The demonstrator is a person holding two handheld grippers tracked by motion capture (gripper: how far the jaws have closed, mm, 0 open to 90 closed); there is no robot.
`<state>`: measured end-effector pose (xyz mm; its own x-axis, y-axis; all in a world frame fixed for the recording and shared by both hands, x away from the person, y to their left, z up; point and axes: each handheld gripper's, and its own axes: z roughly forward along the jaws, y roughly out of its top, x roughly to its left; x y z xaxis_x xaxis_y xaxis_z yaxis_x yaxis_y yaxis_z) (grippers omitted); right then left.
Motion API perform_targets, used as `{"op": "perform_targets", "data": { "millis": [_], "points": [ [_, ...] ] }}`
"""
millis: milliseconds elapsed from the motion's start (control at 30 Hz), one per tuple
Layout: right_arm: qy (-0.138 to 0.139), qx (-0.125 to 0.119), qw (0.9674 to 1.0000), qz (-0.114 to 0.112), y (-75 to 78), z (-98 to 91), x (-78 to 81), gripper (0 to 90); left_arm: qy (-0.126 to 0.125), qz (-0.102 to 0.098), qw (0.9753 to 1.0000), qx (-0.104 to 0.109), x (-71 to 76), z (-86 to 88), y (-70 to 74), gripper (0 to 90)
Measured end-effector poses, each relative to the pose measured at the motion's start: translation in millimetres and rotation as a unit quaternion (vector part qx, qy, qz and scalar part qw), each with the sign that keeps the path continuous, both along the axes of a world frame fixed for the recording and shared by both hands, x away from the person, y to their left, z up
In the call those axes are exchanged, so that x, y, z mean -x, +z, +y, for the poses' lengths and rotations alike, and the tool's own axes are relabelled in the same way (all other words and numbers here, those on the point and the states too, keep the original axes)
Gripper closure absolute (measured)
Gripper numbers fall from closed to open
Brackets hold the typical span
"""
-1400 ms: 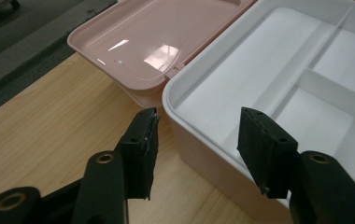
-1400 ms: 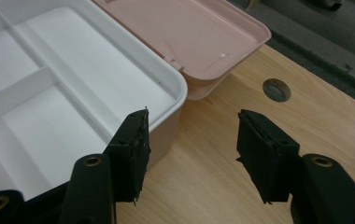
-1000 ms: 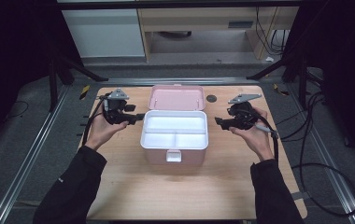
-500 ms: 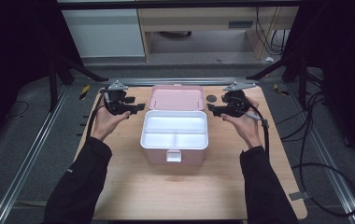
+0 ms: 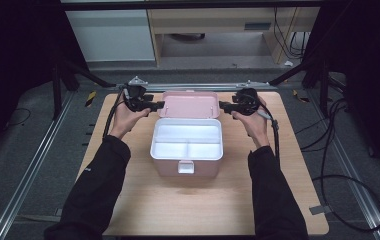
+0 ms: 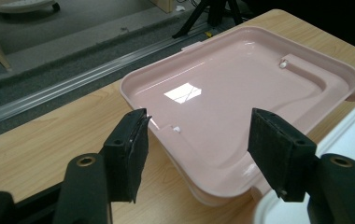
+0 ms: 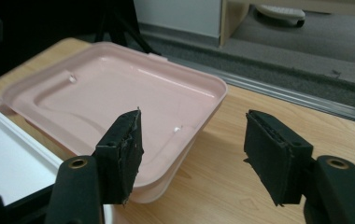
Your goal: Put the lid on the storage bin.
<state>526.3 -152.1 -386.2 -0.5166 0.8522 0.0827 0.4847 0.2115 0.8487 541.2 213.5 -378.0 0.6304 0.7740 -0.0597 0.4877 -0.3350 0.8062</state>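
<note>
With both the left tool (image 5: 159,105) and right tool (image 5: 224,105) spread at the edges of the pink lid (image 5: 192,104) lying flat behind its box (image 5: 186,145) on the table (image 5: 218,210), uneven pinching could let it slip.

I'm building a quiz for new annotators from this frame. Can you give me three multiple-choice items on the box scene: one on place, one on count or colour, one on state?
1. Where does the pink lid lie?
A. Flat on the table behind the box
B. Closed on the box
C. On the floor

2. How many compartments show in the white tray?
A. One
B. Three
C. Five

3. How do the left gripper and right gripper stand?
A. Both clamped on the lid
B. Both open
C. One shut on the latch

Answers:
1. A, the lid lies opened back with its inside up.
2. B, one long section and two smaller ones.
3. B, each gripper view has a wide gap between the pads.
</note>
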Motion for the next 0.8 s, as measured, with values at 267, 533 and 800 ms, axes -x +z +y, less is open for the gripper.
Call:
{"op": "perform_targets", "data": {
  "millis": [267,533,800],
  "points": [
    [0.005,0.006,0.9998,0.017,-12.2,18.5,-15.3,36.7,0.003,0.028,0.9996,-0.006,-13.3,-9.4,-22.5,36.7],
    [0.010,0.017,0.9987,0.047,-32.3,28.6,-24.6,37.2,0.000,0.051,0.9985,-0.022,-19.3,-14.5,-37.0,36.8],
    [0.022,0.014,0.9972,0.070,-45.2,32.3,-31.6,37.7,0.003,0.067,0.9976,-0.015,-26.7,-16.1,-50.0,35.4]
  ]
}}
